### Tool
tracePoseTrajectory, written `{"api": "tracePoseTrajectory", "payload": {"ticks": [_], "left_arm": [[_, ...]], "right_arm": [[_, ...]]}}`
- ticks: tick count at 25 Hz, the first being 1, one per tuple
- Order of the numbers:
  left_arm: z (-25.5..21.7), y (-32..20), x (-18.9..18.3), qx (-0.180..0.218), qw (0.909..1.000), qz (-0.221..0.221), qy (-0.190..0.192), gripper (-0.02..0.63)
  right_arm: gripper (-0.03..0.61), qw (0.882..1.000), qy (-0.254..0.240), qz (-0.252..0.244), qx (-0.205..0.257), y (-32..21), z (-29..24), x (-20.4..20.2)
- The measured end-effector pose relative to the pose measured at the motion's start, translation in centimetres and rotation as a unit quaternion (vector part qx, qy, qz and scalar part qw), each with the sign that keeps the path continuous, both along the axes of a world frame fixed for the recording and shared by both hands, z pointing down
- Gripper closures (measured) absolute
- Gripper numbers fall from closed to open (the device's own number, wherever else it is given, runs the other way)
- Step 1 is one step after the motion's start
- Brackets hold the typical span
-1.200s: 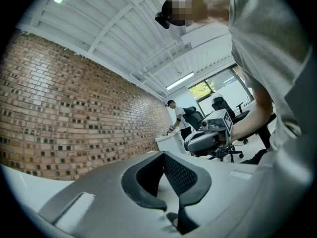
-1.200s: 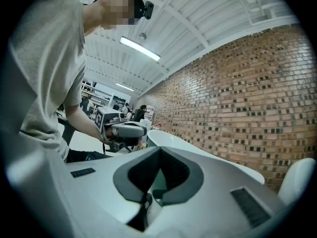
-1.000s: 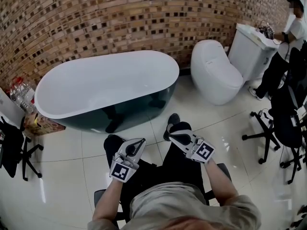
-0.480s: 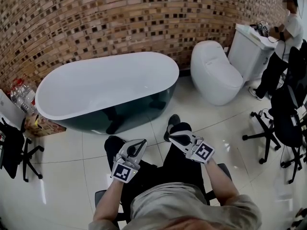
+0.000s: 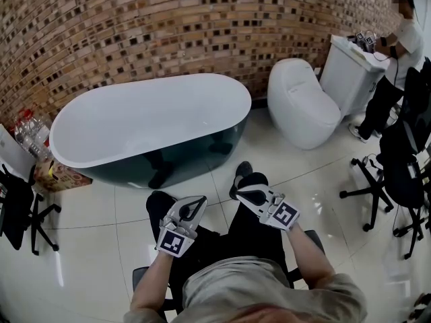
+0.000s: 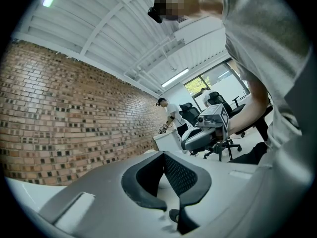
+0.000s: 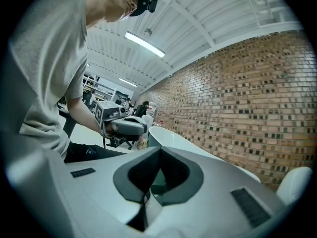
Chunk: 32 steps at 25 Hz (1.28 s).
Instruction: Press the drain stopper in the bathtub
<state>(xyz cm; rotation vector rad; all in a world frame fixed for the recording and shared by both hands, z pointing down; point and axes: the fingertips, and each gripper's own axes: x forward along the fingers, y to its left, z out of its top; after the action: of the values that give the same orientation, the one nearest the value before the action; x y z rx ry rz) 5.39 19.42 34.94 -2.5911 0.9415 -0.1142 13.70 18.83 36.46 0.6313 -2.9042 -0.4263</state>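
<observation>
Two closed, empty hand-held grippers, bathtub ahead.
Head view: left hand-held gripper (image 5: 199, 199) beside right hand-held gripper (image 5: 240, 191); the white oval bathtub with dark teal outside (image 5: 195, 147) stands well ahead of both. Left gripper view: jaws together on nothing. Right gripper view: jaws together on nothing, tub beyond, drain stopper out of sight.

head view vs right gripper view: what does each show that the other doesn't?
Head view only: the right gripper from outside with its marker cube, a black shoe, and the bathtub as a whole oval from above.
Right gripper view only: the ceiling strip light, and the right jaws up close, tips together with nothing between them.
Both: the bathtub, the brick wall and the left gripper. Neither shows the drain stopper.
</observation>
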Motion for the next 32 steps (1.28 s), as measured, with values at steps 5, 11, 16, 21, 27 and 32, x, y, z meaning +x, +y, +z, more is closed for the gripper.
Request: {"api": "tracePoseTrajectory", "payload": {"ticks": [5,11,16,21,27,32], "left_arm": [[0.04,0.30,0.03,0.007,1.0000,0.004,-0.004,0.604],[0.27,0.21,0.31,0.009,0.9999,0.005,-0.010,0.604],[0.24,0.14,0.48,0.008,0.9999,0.007,-0.006,0.604],[0.40,0.31,0.43,0.009,0.9999,0.007,-0.009,0.604],[0.28,0.46,0.53,0.010,0.9998,0.007,-0.016,0.605],[0.36,0.52,0.73,0.013,0.9997,0.008,-0.020,0.604]], "right_arm": [[0.578,1.000,0.009,-0.003,0.006,0.35,0.29,-0.40],[0.578,1.000,0.014,-0.005,0.009,0.26,0.50,-0.50],[0.578,1.000,0.018,-0.003,0.009,0.16,0.57,-0.51],[0.578,1.000,0.025,-0.004,0.014,0.32,0.80,-0.63],[0.578,0.999,0.034,-0.004,0.016,0.46,0.74,-0.77],[0.578,0.999,0.036,-0.002,0.014,0.45,0.94,-0.66]]}}
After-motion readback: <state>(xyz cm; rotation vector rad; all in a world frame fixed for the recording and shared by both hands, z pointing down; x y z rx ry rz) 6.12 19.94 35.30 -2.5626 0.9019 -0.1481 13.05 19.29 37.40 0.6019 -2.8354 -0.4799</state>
